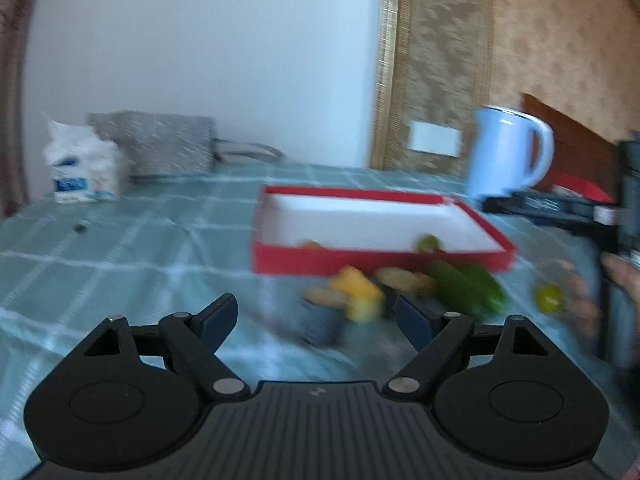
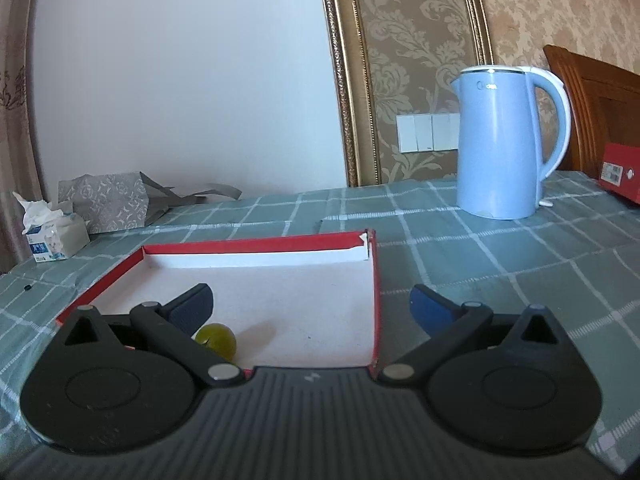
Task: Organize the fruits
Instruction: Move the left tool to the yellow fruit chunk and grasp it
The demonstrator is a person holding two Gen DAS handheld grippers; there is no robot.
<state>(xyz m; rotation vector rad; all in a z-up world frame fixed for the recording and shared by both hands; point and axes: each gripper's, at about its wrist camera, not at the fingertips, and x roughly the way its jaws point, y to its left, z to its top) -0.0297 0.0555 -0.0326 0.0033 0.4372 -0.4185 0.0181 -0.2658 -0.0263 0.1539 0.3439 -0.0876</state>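
Little of the sorting looks finished: the shallow red box [image 2: 280, 276], cardboard with a matte white lining, holds one round, glossy green fruit [image 2: 216, 340] just behind the near finger of the right tongs [image 2: 312, 308], and the left view hints at something orange low inside the box as well, too blurred to name. Most of the fruit is left outside. Ahead of the left tongs [image 1: 316, 316], between them and the box's front wall, lies a smeared heap [image 1: 384, 288] on what may be a dark dish: a yellow-orange blocky piece, tan rounded ones and a long dark-green one. A small yellow-green ball [image 1: 549, 298] sits off to their right, near a hand at the frame edge. Both tongs stand wide apart and grip nothing; the right pair hangs over the box's near right corner, the left pair low above the bench [image 1: 120, 264], which wears a soft teal checked cloth. Far beyond the right tongs stands a smooth pale-blue kettle [image 2: 504, 144].
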